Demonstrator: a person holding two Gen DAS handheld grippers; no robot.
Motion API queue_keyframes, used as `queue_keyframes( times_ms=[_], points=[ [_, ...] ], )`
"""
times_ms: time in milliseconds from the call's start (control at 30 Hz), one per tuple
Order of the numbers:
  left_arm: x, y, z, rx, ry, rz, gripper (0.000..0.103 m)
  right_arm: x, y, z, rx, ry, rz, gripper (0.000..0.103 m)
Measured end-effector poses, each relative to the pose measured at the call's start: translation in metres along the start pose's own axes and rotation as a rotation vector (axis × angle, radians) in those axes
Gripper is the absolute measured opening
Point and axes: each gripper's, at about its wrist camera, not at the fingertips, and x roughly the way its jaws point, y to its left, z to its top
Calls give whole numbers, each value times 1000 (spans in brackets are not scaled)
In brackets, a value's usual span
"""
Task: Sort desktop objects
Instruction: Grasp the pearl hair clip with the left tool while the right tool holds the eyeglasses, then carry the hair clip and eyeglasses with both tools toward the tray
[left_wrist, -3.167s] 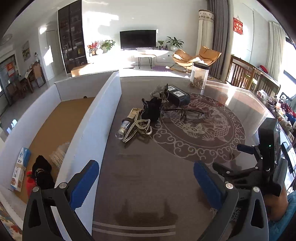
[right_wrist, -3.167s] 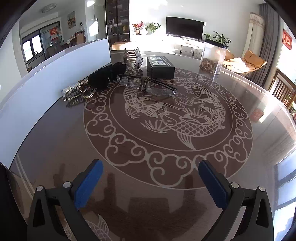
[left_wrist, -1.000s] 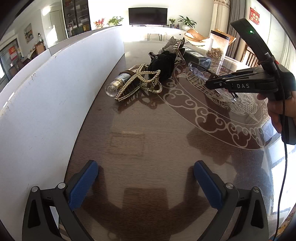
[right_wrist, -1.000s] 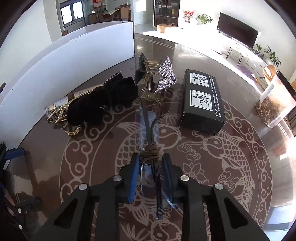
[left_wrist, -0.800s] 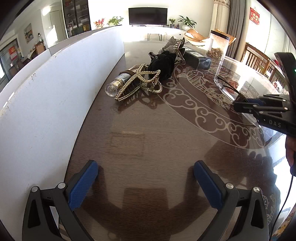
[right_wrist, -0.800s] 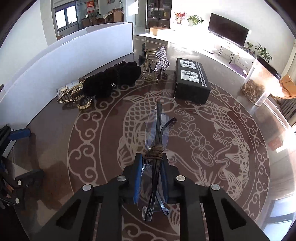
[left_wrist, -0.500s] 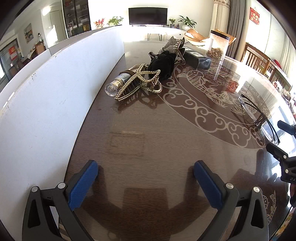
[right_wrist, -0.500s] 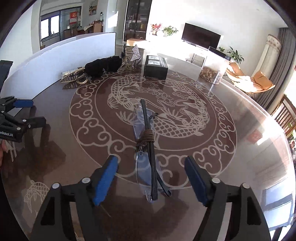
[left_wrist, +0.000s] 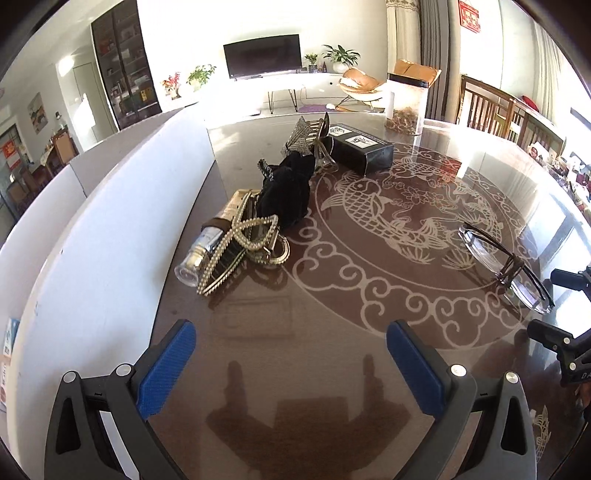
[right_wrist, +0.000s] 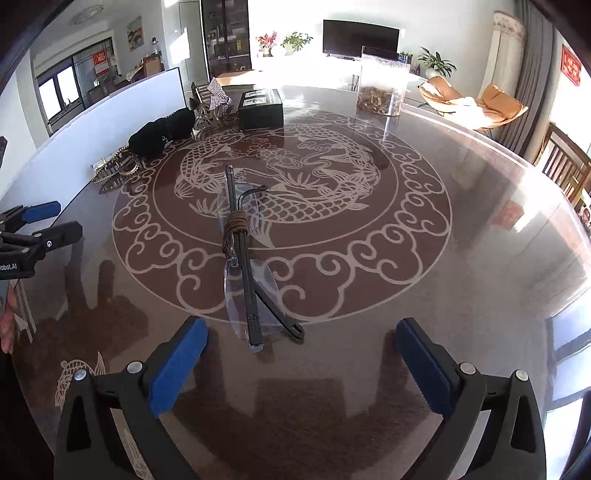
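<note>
Glasses lie folded on our bench, on the near rim of its fish medallion, a brown cord wound round the middle, just ahead of our right claw and touching neither pad. That claw's jaws are opening, spread wide with nothing between them; our left claw hangs wide open and empty too, over bare bench beside the white box wall. Farther off by that wall sit the pearl clip, bottle, black pouch, glitter clip and black box, with a clear jar well apart.
</note>
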Motion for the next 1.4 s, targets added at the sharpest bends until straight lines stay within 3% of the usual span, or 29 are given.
queue_keyframes(
  times_ms=[100,267,300,367,400,433,533,600,800,1033,1067,1133,1167,1400],
  points=[
    [26,2,28,21,34,25,103,0,1,0,0,0,1,102],
    [56,7,49,-15,53,2,103,0,1,-1,0,0,1,102],
    [57,5,50,-7,40,8,97,0,1,-1,0,0,1,102],
    [59,6,54,-2,25,10,75,0,1,-1,0,0,1,102],
    [61,8,56,-9,28,-1,58,0,1,-1,0,0,1,102],
    [62,12,57,-26,35,-20,48,0,1,-1,0,0,1,102],
    [60,22,56,-75,33,-78,44,0,1,-1,0,0,1,102],
    [57,22,50,-57,34,-91,42,0,1,-1,0,0,2,102],
    [26,9,16,-47,43,-148,42,0,1,-1,0,0,2,102],
    [-12,-2,-26,-30,107,-211,45,0,1,-1,0,0,2,102],
    [-13,-3,-29,-23,114,-211,48,-1,1,-1,0,0,2,102],
    [-9,-4,-32,-5,126,-196,84,-1,1,-1,0,0,2,102],
    [-6,-2,-33,1,124,-178,90,-1,1,-1,0,0,2,102],
    [6,-5,-28,21,108,-153,91,-1,1,-1,0,1,3,102]
  ],
)
